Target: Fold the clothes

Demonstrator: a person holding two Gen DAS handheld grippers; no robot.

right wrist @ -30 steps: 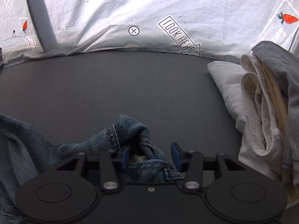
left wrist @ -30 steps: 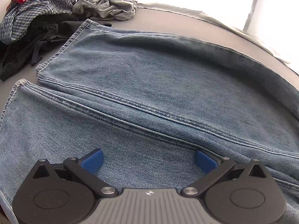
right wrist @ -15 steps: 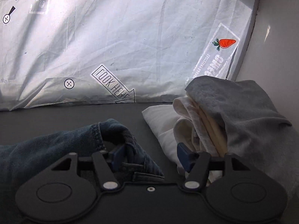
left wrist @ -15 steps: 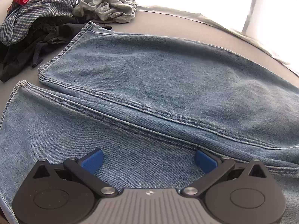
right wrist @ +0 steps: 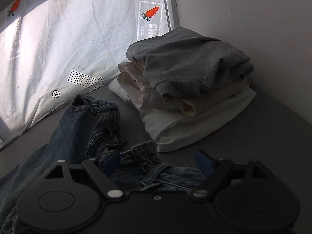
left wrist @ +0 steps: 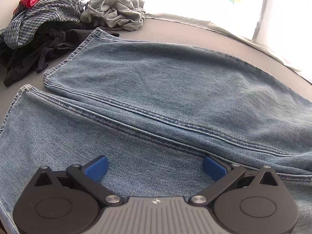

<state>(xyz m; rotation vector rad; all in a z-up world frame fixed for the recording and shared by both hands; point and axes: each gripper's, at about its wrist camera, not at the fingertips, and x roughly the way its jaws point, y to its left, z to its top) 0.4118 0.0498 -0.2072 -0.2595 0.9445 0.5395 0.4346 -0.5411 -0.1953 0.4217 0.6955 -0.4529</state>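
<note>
A second ago the right gripper was pinched on the waistband of the jeans; now its blue fingers stand wide apart with nothing between them, and the waistband lies loose on the dark table just under and ahead of them, the open fly and zip bunched to the left. The view has also swung round to take in the folded stack of grey and white garments close to the waistband. The left gripper has hardly moved, jaws spread wide and empty over the nearer denim leg; whether its pads touch the cloth is hard to tell. Both legs lie flat side by side, their far ends cut off at the right edge, hems near the unfolded pile
</note>
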